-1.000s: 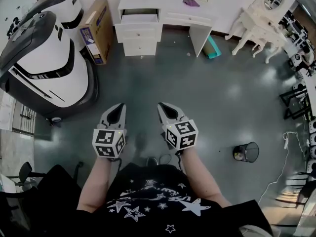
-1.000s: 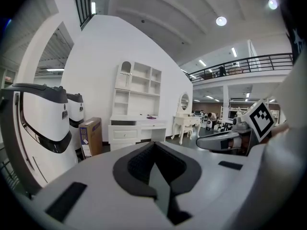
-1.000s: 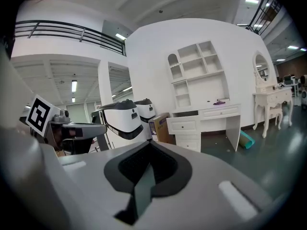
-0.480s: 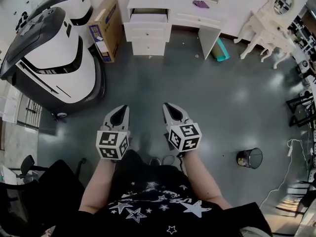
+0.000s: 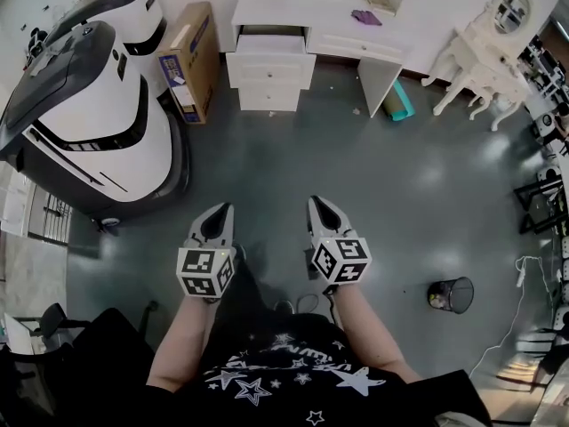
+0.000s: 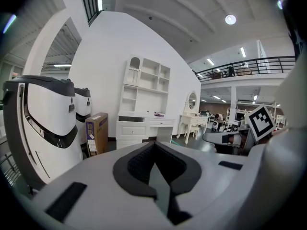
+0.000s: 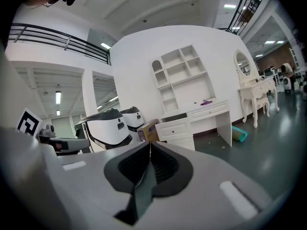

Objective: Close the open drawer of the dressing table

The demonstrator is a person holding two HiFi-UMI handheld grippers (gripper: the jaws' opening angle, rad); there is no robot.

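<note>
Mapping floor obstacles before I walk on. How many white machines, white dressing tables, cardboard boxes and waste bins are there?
White machines: 2
White dressing tables: 2
Cardboard box: 1
Waste bin: 1
Total: 6

A broad stretch of bare grey floor (image 5: 356, 158) lies open straight up to the white dressing table (image 5: 356, 44) and its open top drawer (image 5: 271, 39) — a wide, free lane. On the left, two large white-and-black rounded machines (image 5: 89, 123) and a brown cardboard box (image 5: 191, 56) crowd close beside the drawer stack. A teal roll (image 5: 402, 102) lies by the table's right leg; a black mesh wastebasket (image 5: 451, 294) stands well off right.
</note>
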